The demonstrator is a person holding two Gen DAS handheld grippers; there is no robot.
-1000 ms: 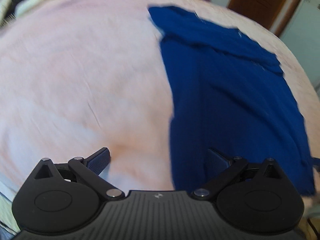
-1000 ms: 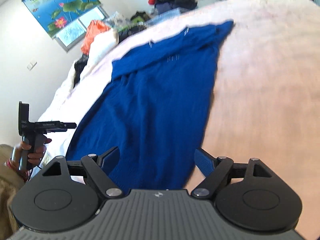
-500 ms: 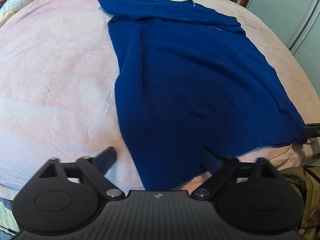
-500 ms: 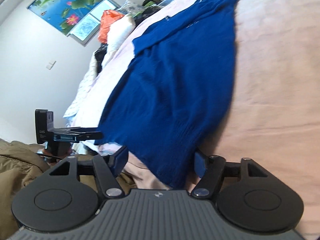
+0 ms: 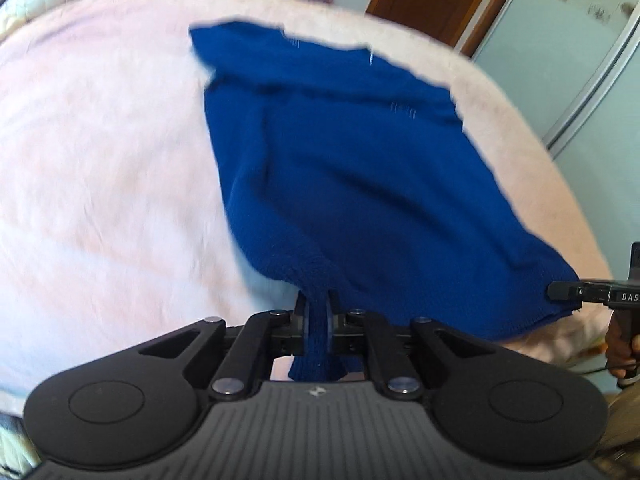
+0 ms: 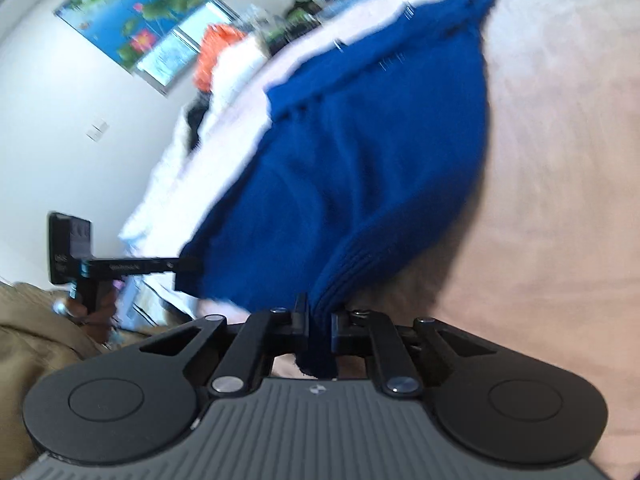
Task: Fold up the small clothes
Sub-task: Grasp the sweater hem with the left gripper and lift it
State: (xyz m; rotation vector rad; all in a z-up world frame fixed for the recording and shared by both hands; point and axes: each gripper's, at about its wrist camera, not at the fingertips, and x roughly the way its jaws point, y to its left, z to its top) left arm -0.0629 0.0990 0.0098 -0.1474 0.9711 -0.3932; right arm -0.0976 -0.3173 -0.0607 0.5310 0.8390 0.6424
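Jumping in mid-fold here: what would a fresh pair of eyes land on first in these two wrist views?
The blue knit garment dominates, spread across the pink bedspread. The left gripper and right gripper are each shut on a near corner of its hem, with the near edge raised. A lotus painting hangs on the wall at upper left in the right wrist view.

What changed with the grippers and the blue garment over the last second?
Both grippers went from open to shut: the left gripper and the right gripper each closed on a near corner of the blue garment, lifting its near edge. Its far end still lies on the pink bedspread.
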